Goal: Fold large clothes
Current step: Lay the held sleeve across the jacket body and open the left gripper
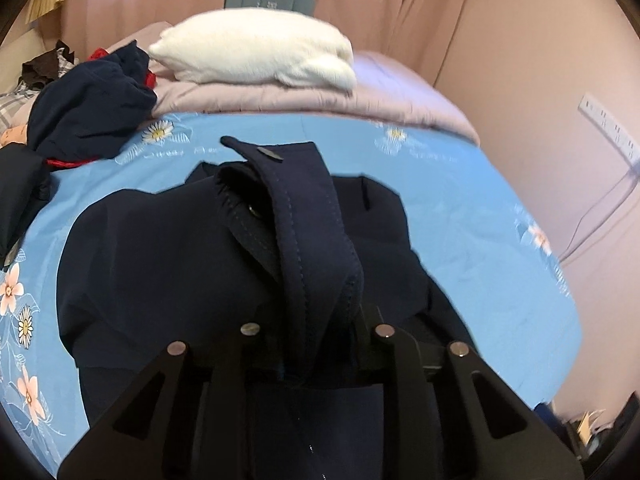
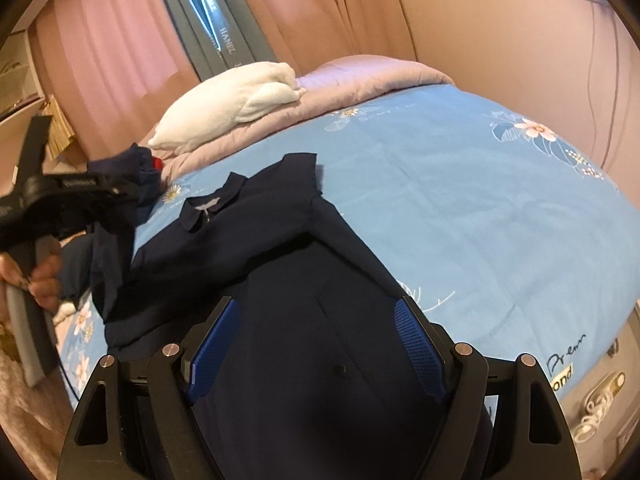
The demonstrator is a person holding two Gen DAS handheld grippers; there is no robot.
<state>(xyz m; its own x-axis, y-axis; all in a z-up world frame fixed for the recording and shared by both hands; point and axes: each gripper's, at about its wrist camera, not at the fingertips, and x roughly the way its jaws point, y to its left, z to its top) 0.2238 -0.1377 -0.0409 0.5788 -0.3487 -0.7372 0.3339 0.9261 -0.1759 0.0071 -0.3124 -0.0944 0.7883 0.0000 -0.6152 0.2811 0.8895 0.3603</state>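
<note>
Navy garment pile (image 1: 92, 108): crumpled at the far left of the bed, with a bit of red cloth showing under it, well apart from the shirt being worked.
Left gripper (image 1: 316, 320): its narrowly parted jaws hold a bunched, stitched fold of the shirt, which rises out from between them and drapes forward; the pads are hidden by the cloth, so the pinch is likely but not plainly seen. In the right wrist view this gripper (image 2: 120, 196) is at the left edge, held by a hand (image 2: 44, 276), with dark cloth hanging below it.
Navy shirt (image 2: 280, 248): spread on the blue floral bedsheet (image 2: 460, 200), collar toward the far side, one short sleeve out toward the pillow, its left side lifted off the sheet.
White pillow (image 1: 256, 48): on the folded pink quilt (image 1: 400, 96) at the far end of the bed.
Right gripper (image 2: 316, 344): jaws spread wide, blue pads bare, poised over the lower body of the shirt; cloth lies beneath and between the fingers, gripped by neither.
Wall (image 1: 520, 60): pink, at the right, with a white socket strip (image 1: 608, 128).
</note>
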